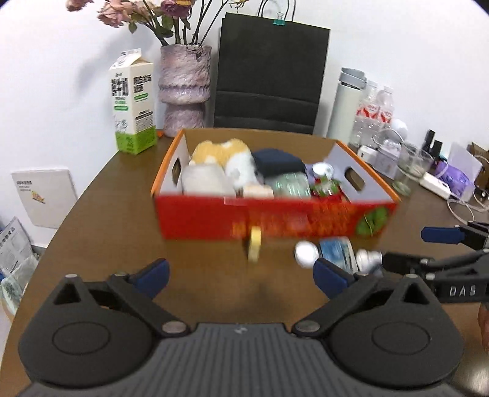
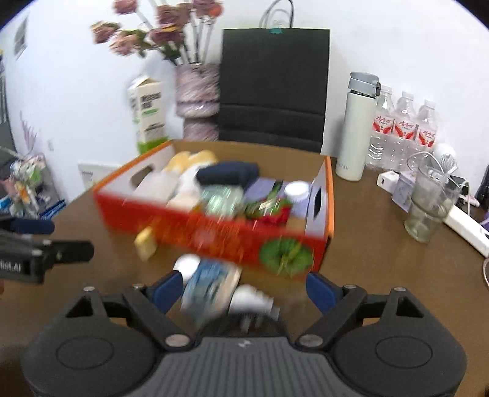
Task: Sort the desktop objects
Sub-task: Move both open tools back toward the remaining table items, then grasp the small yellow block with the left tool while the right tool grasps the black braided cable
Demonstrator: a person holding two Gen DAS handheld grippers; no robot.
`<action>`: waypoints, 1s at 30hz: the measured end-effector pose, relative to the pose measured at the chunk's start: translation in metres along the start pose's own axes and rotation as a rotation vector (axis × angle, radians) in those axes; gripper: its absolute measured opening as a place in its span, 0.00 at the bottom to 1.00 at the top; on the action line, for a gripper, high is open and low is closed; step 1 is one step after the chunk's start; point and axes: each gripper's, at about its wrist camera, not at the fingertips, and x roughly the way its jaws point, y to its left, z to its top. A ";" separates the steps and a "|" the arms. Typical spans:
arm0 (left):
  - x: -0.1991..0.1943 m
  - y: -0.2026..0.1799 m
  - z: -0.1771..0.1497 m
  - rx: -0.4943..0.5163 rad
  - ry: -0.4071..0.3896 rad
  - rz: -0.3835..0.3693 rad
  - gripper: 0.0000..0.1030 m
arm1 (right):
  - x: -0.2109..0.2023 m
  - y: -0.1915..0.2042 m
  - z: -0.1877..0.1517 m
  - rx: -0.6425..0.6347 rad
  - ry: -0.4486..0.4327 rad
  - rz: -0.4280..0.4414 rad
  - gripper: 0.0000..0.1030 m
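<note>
Motion blur smears the print on the front of the red box (image 1: 275, 218), so its words cannot be read, and the things packed inside melt into each other. The bottle (image 2: 220, 290) lying before the box is blurred too; its label is perhaps blue, and its lower end is hidden behind the right gripper's body. The flowers (image 1: 146, 12) are cut off by the top edge.
</note>
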 end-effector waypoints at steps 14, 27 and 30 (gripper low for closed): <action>-0.073 -0.024 -0.115 -0.015 0.025 0.048 1.00 | -0.092 0.051 -0.111 0.054 -0.077 -0.027 0.85; -0.069 -0.028 -0.114 0.005 0.015 0.035 1.00 | -0.092 0.047 -0.123 0.069 -0.094 -0.105 0.86; -0.056 -0.018 -0.089 0.002 -0.026 0.048 1.00 | -0.071 0.043 -0.116 0.058 -0.088 -0.105 0.86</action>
